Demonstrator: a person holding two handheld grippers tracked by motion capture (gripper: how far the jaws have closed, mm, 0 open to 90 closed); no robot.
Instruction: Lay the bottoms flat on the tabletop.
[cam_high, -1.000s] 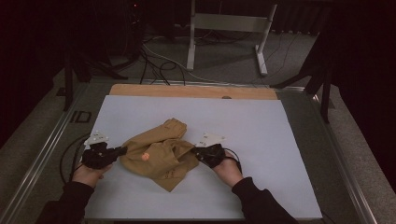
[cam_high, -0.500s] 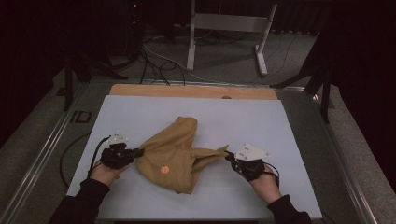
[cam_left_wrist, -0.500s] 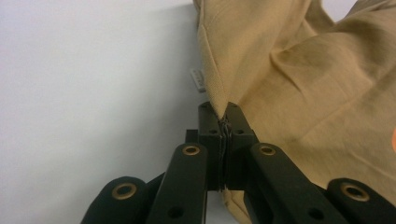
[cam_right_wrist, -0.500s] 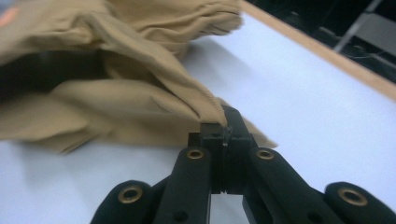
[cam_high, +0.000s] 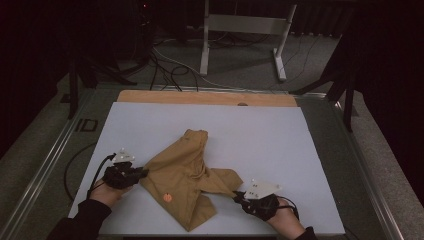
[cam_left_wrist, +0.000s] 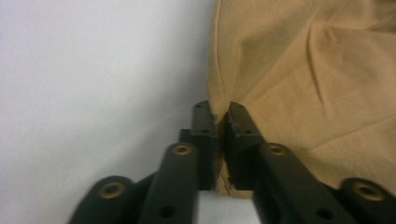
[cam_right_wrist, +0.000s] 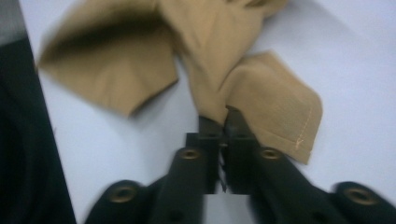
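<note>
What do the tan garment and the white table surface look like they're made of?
The tan garment looks like a woven cotton-type cloth, matte: the left gripper view shows a fine weave, soft creases and a stitched edge. It could be a blend. The white table surface looks like a smooth, matte sheet, perhaps laminate or plastic: flat, even, with no grain; the exact material can't be told.

A recording lab or studio; dark surroundings, a white work table (cam_high: 300, 150) framed in metal rail, loose cables (cam_high: 165, 65) at eleven o'clock, a stand (cam_high: 242, 30) at twelve.
</note>
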